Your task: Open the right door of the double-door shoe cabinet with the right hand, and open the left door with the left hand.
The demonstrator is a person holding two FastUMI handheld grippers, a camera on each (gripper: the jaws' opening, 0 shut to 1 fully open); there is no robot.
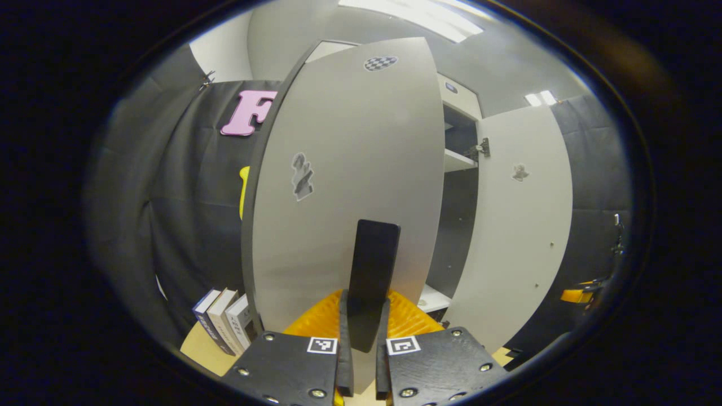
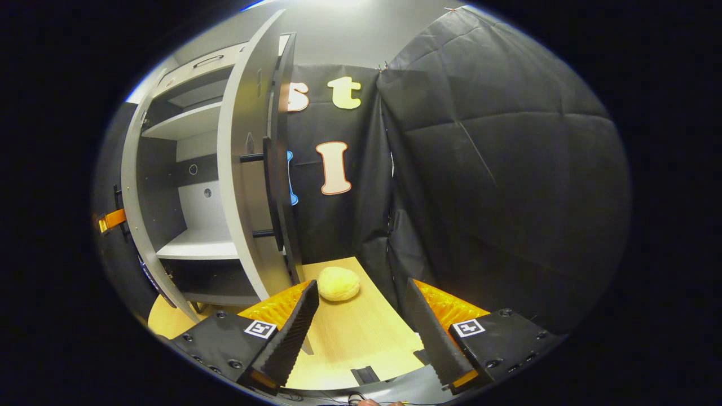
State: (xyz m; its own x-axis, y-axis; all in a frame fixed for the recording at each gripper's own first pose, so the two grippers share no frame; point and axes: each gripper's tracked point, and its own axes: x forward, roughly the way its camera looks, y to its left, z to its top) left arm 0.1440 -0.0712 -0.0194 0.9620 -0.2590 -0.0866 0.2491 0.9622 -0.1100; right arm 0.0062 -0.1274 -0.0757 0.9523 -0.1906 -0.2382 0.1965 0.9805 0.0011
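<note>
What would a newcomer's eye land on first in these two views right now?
In the left gripper view, the left tool is shut on the dark handle of the left door, which swings out close to the camera. Past it the right door already stands open, showing bare shelves. In the right gripper view, the right tool hangs open above the wooden table, with a yellow ball lying beside the cabinet.

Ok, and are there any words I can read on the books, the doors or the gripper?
No words here can be read.
Books: spine print too small and blurred to read.
Left door: picture sticker and checker patch, no words.
Right door: small sticker, no words.
Left gripper: square code markers, no letters.
</note>
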